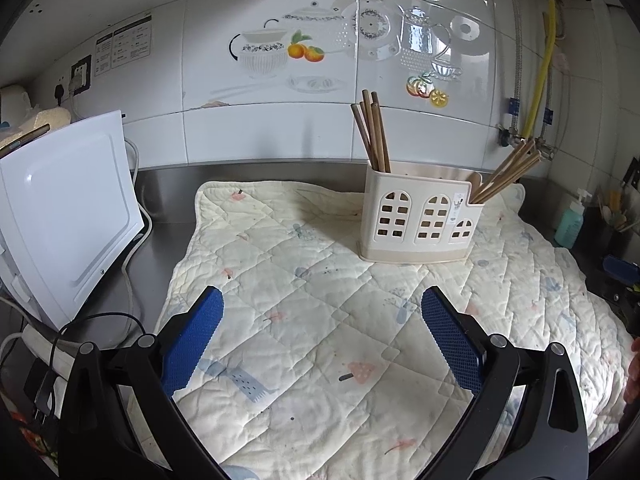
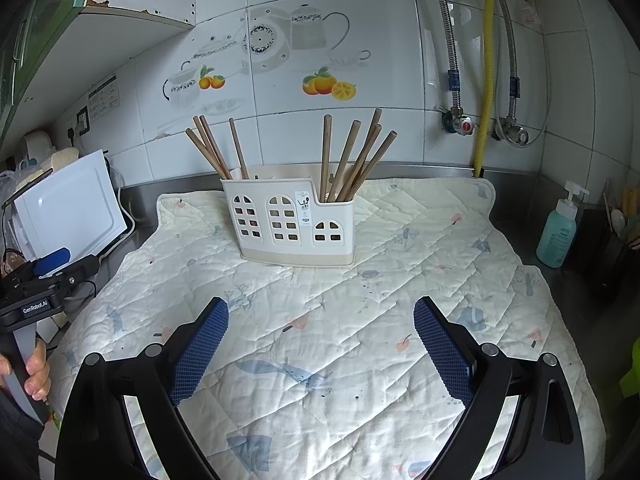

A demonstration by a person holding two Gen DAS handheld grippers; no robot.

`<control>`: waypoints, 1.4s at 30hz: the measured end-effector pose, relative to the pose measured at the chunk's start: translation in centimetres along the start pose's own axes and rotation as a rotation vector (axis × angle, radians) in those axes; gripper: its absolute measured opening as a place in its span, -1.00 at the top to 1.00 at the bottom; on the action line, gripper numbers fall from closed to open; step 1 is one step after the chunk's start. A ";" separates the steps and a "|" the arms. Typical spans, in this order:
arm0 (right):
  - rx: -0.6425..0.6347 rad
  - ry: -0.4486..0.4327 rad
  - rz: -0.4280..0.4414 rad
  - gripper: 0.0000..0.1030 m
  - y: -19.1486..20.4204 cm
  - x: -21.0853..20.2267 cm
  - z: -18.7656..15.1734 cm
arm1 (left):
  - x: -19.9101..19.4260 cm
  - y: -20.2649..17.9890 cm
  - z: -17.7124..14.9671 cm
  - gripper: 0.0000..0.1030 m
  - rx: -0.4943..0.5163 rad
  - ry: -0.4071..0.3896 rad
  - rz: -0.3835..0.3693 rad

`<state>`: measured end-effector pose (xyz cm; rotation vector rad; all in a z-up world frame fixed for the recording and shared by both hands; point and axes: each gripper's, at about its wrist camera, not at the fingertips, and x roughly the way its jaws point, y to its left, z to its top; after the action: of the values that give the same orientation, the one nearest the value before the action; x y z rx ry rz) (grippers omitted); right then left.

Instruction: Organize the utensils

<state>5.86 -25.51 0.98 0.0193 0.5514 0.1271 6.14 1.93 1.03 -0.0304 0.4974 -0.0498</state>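
Right wrist view looks across the quilted mat on the steel counter. At the far left of it the left gripper is held in a hand off the mat's left edge, beside the white appliance. Left wrist view shows its blue pads wide apart, with nothing between them.

The utensil holder stands upright toward the mat's back edge, straight ahead of the right gripper and well apart from it. One bunch of chopsticks leans left out of its left compartment; a second bunch leans right out of its lower right compartment. Their long axes run steeply up, tips fanned.

The right gripper's fingers also stand wide apart, empty, touching nothing. No loose utensil lies on the mat, so the sorting looks done or nearly so. The right gripper seems squarer to the holder; any reach would go forward and up to the stick ends.
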 end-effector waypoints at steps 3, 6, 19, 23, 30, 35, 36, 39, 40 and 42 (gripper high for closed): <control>-0.001 0.000 -0.001 -0.76 0.0 0.0 0.0 | -0.1 -0.1 0.0 -0.91 0.003 -0.002 0.001; 0.000 -0.001 -0.001 -0.76 0.1 0.0 0.0 | 0.0 -0.1 0.0 -0.91 0.004 0.000 0.000; -0.001 0.001 -0.001 -0.76 0.1 0.0 -0.1 | 0.2 -0.3 -0.2 -0.91 0.011 0.011 -0.004; -0.005 0.004 0.000 -0.76 0.2 0.1 -0.1 | 0.3 -0.3 -0.3 -0.91 0.012 0.014 -0.005; -0.004 0.006 0.005 -0.76 0.3 0.2 -0.2 | 0.3 -0.3 -0.3 -0.91 0.011 0.013 -0.005; -0.005 0.007 0.006 -0.76 0.3 0.2 -0.3 | 0.3 -0.4 -0.4 -0.91 0.016 0.015 -0.006; -0.005 0.008 0.006 -0.76 0.3 0.2 -0.3 | 0.3 -0.4 -0.4 -0.90 0.016 0.016 -0.005; -0.005 0.007 0.005 -0.76 0.3 0.2 -0.3 | 0.3 -0.4 -0.4 -0.91 0.015 0.015 -0.006; -0.005 0.008 0.007 -0.76 0.3 0.2 -0.3 | 0.4 -0.4 -0.4 -0.91 0.015 0.015 -0.005; -0.007 0.007 0.003 -0.76 0.3 0.2 -0.3 | 0.4 -0.4 -0.5 -0.90 0.016 0.016 -0.006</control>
<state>5.85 -25.14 0.66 0.0131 0.5576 0.1320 6.24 1.46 0.46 -0.0156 0.5127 -0.0600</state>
